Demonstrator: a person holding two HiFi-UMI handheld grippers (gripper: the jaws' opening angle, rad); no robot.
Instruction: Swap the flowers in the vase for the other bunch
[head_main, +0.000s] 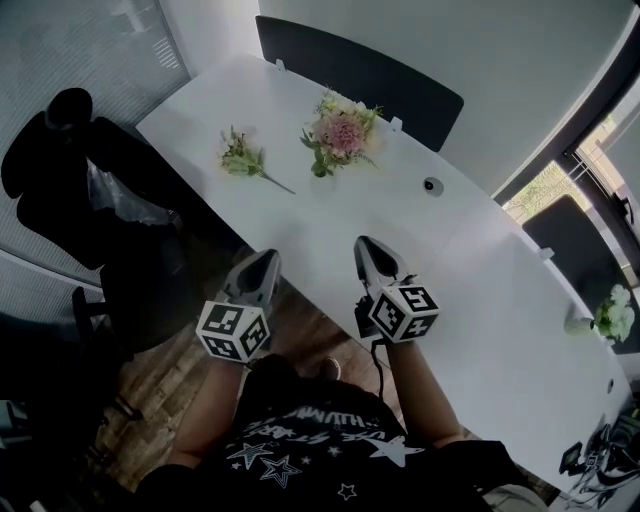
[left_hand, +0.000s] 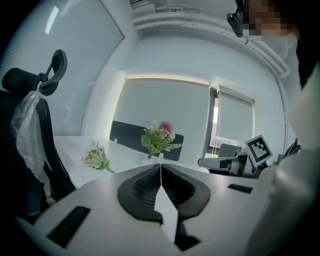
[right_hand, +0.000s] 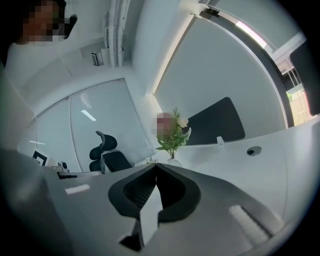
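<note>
- Office room with frosted glass walls; a long white table (head_main: 480, 300) runs through it. A dark partition panel (head_main: 360, 70) lines the far edge, and a black office chair (head_main: 60, 170) stands off the left end.
- The pink-and-green bouquet (head_main: 340, 135) stands upright near the far edge, just in front of the panel. Its small white vase (right_hand: 173, 161) barely shows against the tabletop. With the stems still in the vase, the swap looks not yet begun.
- The other bunch (head_main: 243, 158) lies flat on the table to the left of the vase, near it but apart. Its bare stem trails toward the person, which probably leaves it free to pinch without crushing the blooms.
- The left gripper (head_main: 268, 258) hangs over the near table edge with its jaws pressed together and nothing between them.
- The right gripper (head_main: 367, 245) sits alongside it, just over the tabletop, also closed and empty.
- Both point roughly level at the flowers, well short of them, and each gripper view has the bouquet almost straight ahead. That suggests the vase is the first target.
- Closed jaws suit an approach, but either pair would have to open before taking the stems.
- The vase looks small and light, so pulling the bouquet out could tip it. One gripper steadying it while the other lifts seems wise.
- A second small plant (head_main: 610, 315) stands far off at the right end, apparently not part of the job.
</note>
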